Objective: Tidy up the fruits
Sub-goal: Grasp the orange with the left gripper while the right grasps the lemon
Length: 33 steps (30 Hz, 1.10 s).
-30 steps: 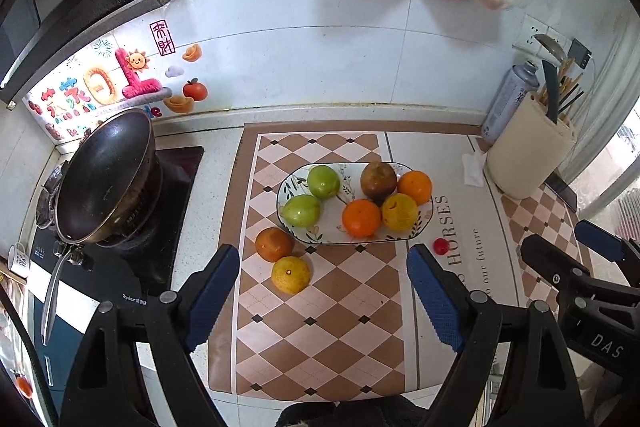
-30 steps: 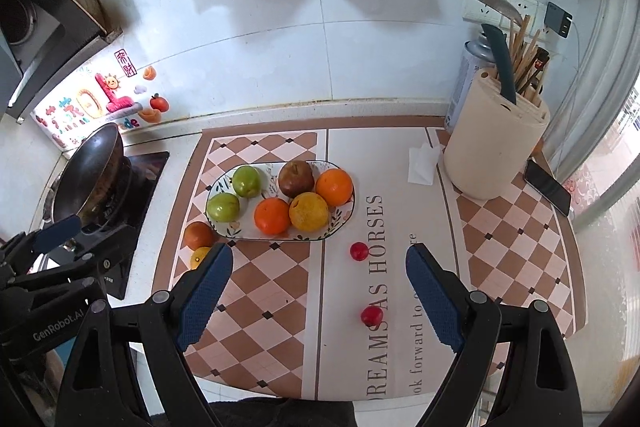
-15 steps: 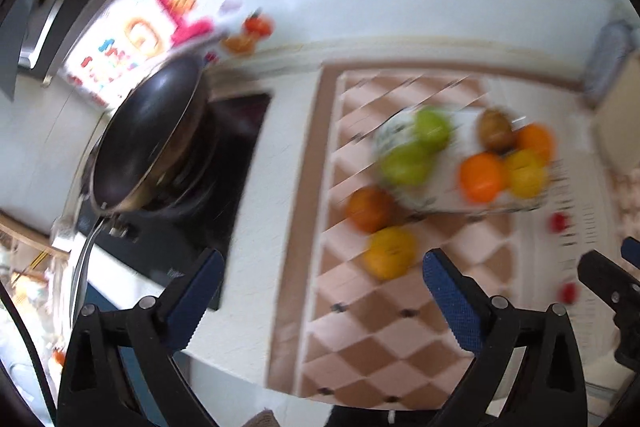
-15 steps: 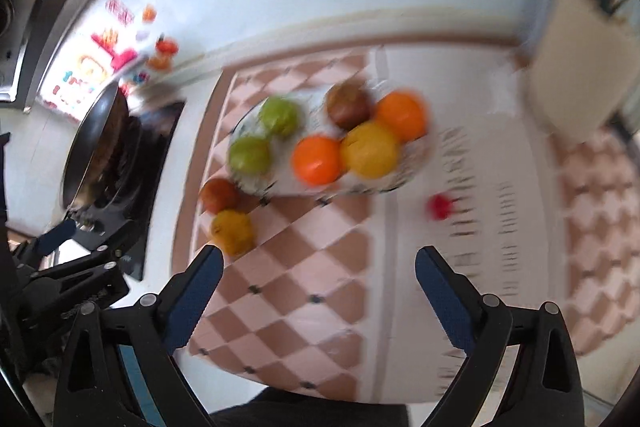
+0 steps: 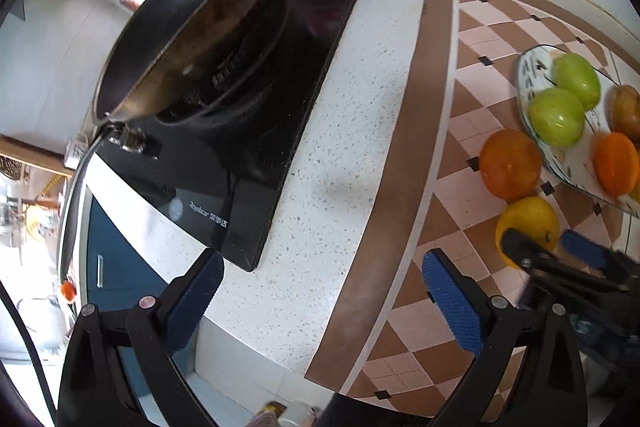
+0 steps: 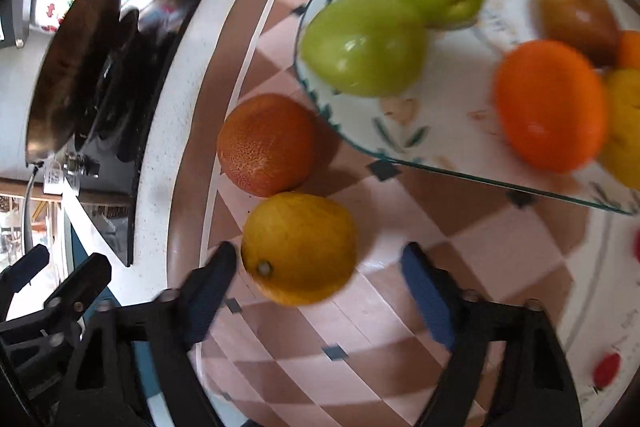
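Only from the left wrist: wok [image 5: 192, 15] interior.

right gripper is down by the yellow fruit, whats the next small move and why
Probably ease the right gripper slightly further down and finish closing. The yellow fruit lies off the plate, between jaws that have just been closing; one pad looks close or touching, the other is clearly apart.
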Motion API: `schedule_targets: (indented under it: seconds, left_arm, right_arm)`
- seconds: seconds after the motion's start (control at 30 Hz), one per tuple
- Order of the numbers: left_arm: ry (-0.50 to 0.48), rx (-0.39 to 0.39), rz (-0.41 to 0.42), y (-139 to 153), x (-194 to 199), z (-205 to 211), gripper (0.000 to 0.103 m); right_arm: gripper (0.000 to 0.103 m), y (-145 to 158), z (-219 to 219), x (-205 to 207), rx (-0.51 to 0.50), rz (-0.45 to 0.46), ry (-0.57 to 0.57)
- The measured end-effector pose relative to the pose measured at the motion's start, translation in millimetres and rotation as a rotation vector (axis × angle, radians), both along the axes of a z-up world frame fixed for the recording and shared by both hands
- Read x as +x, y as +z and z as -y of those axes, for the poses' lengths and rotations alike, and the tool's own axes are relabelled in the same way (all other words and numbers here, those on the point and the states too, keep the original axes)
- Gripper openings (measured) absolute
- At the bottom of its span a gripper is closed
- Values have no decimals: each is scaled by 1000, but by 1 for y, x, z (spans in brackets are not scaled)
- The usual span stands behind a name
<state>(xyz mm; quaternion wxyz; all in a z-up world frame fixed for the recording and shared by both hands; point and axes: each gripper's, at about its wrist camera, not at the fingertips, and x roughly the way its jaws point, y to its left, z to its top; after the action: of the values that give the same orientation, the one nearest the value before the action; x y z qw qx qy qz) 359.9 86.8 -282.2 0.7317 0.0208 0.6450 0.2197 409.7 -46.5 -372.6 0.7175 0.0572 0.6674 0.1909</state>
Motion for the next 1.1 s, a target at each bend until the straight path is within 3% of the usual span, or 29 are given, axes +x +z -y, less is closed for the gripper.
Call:
schedule_targets:
  seconds: [0.07,0.2,0.43,0.7,0.77,0.87,0.93,0.97,1.1]
  left_arm:
    - [2,-13,-6,-2,6,-1,102]
    - [-24,-47,-3,-3,24,6,101]
    - [-90,-260,-62,-28,76,33,101]
    - [-232,-321,-138,-64,106,77,100]
    - [-257,-317,-124,-67,109,82,93]
    - [-291,-334,-75,-61,110,89,61]
    - [-316,-310,-77,-57,110,97,49]
    - [-333,-295,-75,-55,110,100,44]
    - [-351,-283,-68,-53,105,103,46]
  right_arm:
    - [62,1,-6,0,12,3,26]
    - [62,4,8,-2,-33,9,16]
    - [62,13,74,-15,-76,-8,-67]
    - [62,14,129,-22,-99,-34,-196]
    - [62,10,138,-23,-102,-44,-218]
    - [62,7,148,-25,-94,-58,-231]
    - [62,6,149,-25,-92,-61,-230]
    - [62,6,151,-25,-92,-61,-229]
    - [62,6,150,-25,-87,-64,-222]
